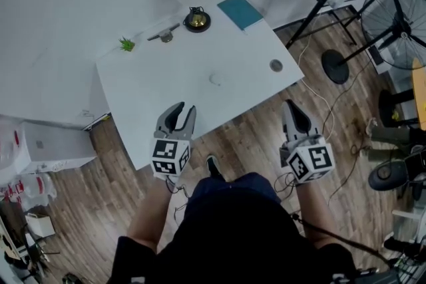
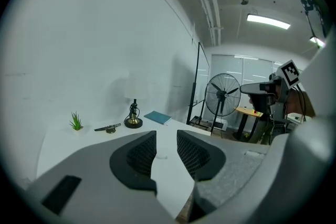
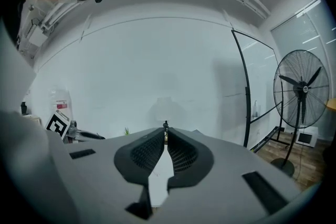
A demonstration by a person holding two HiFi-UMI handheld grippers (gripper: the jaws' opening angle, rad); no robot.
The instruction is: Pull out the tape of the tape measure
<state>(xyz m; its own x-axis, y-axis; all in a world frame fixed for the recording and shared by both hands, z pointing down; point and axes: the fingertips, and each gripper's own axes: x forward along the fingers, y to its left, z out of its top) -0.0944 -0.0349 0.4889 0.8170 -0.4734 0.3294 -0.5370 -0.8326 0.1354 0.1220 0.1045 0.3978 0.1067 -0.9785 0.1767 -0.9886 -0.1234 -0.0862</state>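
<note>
White walls [image 1: 60,3], wood-plank floor [image 1: 259,133].
White desk [image 1: 173,86] sat against the wall; black pedestal fan [image 1: 398,18] and round-base stand [image 1: 336,66] stood off its right end, plastic bins [image 1: 46,146] at left, ceiling strip light [image 2: 268,21] was on.

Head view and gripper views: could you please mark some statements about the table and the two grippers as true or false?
1. The jaws of the left gripper stand apart with nothing between them. True.
2. The right gripper holds the teal notebook. False: its jaws are together and empty; the notebook lies at a far corner of the table.
3. A small green plant stands on the table. True.
4. The fan stands on the table. False: it stands on the floor, to the right of the table.
5. A small round grey object lies near the table's right edge, apart from both grippers. True.
</note>
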